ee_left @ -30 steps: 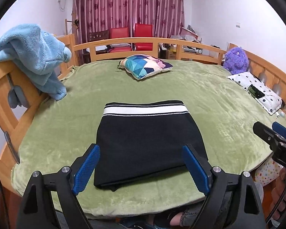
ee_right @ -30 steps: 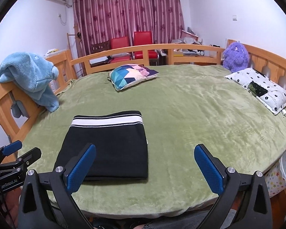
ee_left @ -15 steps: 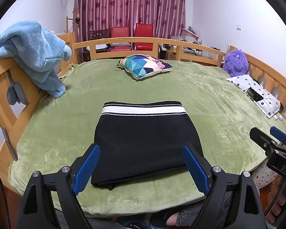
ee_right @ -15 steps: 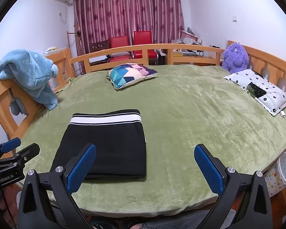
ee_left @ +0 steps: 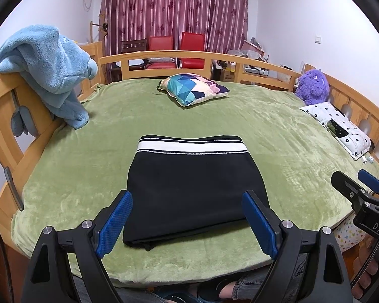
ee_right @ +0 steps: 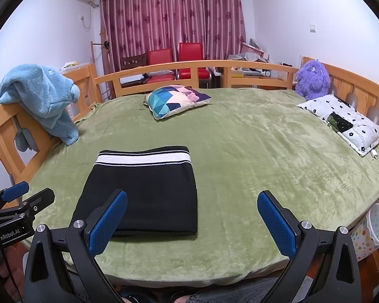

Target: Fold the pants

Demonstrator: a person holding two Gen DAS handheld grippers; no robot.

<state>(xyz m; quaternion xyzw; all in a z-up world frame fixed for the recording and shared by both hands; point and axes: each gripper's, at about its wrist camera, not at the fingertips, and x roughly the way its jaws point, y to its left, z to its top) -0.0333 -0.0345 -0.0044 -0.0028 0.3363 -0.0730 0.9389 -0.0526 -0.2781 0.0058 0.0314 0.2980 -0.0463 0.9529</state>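
A wide bed with a soft green plush blanket (ee_left: 278,136) and a wooden rail around it fills both views. On its near part lies one pair of black knitted pants with a white striped waistband (ee_left: 189,189), already folded into a flat, thick rectangle, the waistband on the far side. I judge that the folding is finished or almost finished; a small dark corner sticks out at the near left edge of the stack.

The fabric looks soft, light and limp, not slippery on the plush. To move it, I would take hold of the near folded edge with both claws, through all layers, because one corner alone would let the stack open.

The other things, by size: one light blue fluffy towel (ee_left: 45,70) hanging on the left rail, one white pillow with black flowers (ee_right: 346,123), one purple plush toy (ee_right: 313,80), one cushion with coloured triangles (ee_left: 192,88), two red chairs (ee_right: 176,58) behind the bed.

The left claw (ee_left: 187,224) stands wide and empty, above the near edge of the pants. The right claw (ee_right: 192,222) is also wide and empty, with nothing between its blue pads (ee_right: 275,227).
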